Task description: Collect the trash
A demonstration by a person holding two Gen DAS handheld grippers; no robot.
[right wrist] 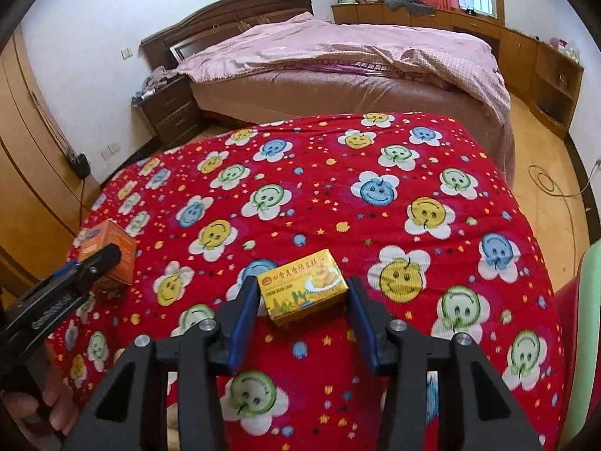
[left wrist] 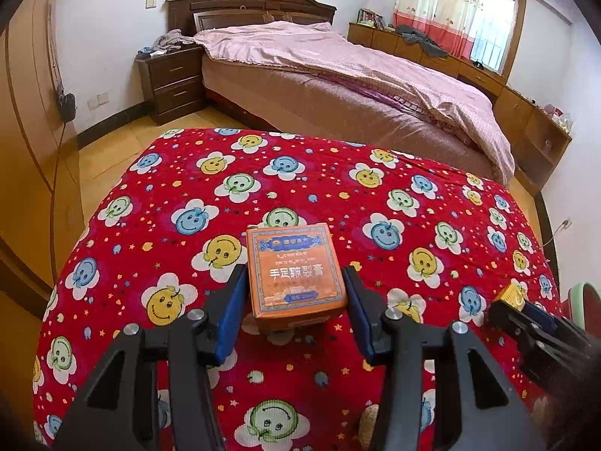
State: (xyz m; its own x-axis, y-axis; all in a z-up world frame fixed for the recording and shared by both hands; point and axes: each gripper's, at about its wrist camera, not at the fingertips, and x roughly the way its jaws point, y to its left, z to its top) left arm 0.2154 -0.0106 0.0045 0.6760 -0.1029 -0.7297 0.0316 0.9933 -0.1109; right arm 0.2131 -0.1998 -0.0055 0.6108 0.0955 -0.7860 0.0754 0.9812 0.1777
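An orange carton (left wrist: 296,274) with Chinese print lies on the red smiley-flower cloth (left wrist: 225,195). My left gripper (left wrist: 295,289) is open, its blue pads on either side of the carton with small gaps. It also shows in the right wrist view (right wrist: 109,259) at the far left. A yellow green-bean-cake box (right wrist: 306,285) lies on the cloth (right wrist: 338,188). My right gripper (right wrist: 304,297) is open, pads flanking the box without touching. In the left wrist view the right gripper (left wrist: 522,308) and the yellow box (left wrist: 512,295) show at the right edge.
A bed with a pink quilt (left wrist: 357,75) stands beyond the cloth-covered surface, with a dark nightstand (left wrist: 172,82) at its left. Wooden cabinets (left wrist: 526,112) line the window wall. A wardrobe (left wrist: 26,131) is at the left. A green-and-red chair edge (right wrist: 586,319) is at the right.
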